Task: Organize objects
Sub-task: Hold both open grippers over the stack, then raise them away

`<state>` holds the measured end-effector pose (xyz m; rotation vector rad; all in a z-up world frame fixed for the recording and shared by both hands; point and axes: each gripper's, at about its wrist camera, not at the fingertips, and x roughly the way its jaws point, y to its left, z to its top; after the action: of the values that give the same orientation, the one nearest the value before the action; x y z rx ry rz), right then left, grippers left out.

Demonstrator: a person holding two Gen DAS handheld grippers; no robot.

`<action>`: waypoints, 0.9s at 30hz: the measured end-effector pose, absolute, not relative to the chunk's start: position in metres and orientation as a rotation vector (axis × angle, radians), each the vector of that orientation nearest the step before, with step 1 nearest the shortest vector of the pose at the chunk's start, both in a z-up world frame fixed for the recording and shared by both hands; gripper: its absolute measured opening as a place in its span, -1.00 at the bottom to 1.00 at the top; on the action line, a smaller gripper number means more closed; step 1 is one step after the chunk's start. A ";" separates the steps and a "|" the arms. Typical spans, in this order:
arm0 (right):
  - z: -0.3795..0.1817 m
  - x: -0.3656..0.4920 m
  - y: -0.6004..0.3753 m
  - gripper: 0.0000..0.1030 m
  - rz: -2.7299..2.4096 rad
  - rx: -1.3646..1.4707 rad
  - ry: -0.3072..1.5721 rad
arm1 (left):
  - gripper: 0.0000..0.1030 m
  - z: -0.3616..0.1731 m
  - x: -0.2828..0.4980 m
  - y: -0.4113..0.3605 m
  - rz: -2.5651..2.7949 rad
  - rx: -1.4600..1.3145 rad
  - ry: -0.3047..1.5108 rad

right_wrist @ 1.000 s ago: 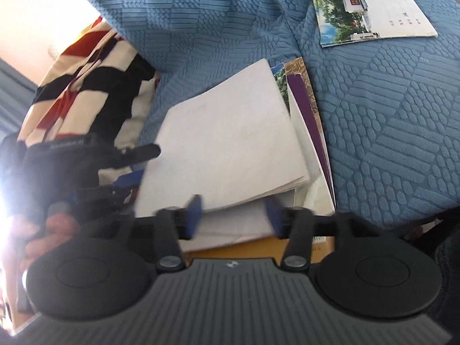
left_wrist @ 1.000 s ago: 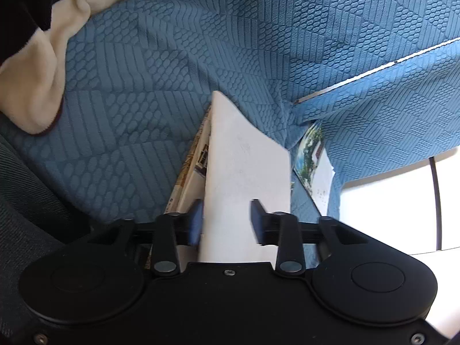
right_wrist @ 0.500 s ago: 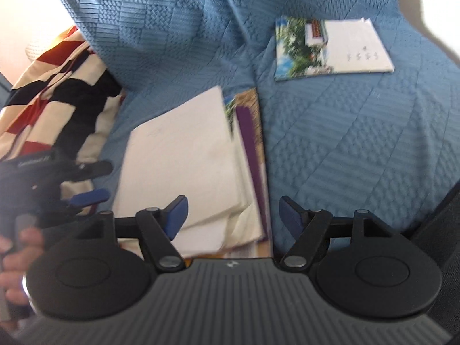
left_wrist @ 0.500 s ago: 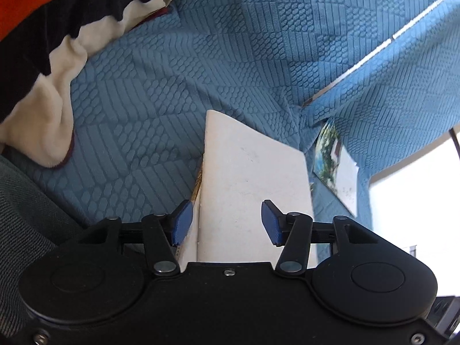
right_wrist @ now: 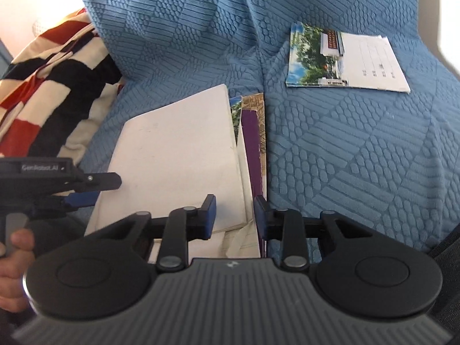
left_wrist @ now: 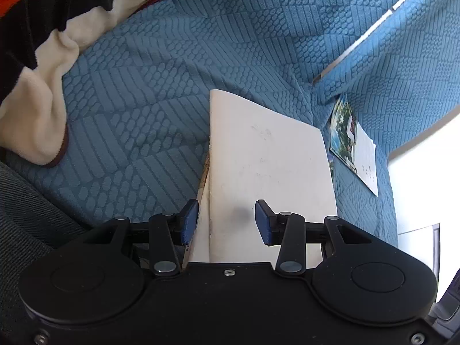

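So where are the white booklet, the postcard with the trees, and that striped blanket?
white booklet (right_wrist: 175,155): right wrist view, middle of its blank cover.
postcard (right_wrist: 313,57): right wrist view, on the tree photo.
striped blanket (right_wrist: 54,86): right wrist view, on a black stripe.

Sofa cover (right_wrist: 330,149): mid-blue, woven relief of pebble patches and ribbed stripe patches, laid in diamond blocks.
Blanket (right_wrist: 54,86) at 10 o'clock in right view: cream with black and red-orange bands; dark maroon edge trim in left view.
Top booklet (left_wrist: 270,158): plain white, faint grey smudges.
Stack beneath (right_wrist: 254,132): purple cover, tan patterned edge, green-blue photo corner.
Leaflet (right_wrist: 345,60) at 1 o'clock: green trees, blue sky, white half with dark print.
Pads (left_wrist: 190,220): blue; gripper bodies black.
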<state>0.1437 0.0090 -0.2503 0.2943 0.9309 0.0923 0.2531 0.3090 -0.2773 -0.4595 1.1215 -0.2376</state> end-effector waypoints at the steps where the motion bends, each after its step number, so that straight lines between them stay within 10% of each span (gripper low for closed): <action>1: -0.250 0.143 0.008 -0.40 0.092 0.298 0.932 | -0.22 -0.278 0.253 0.308 -0.240 -0.455 1.124; 27: -0.202 0.134 0.005 -0.48 0.089 0.299 0.864 | -0.13 -0.237 0.240 0.304 -0.264 -0.433 1.059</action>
<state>0.1336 0.0047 -0.2021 0.2990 0.8635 0.0892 0.2397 0.3040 -0.2373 -0.4328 1.0593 -0.2636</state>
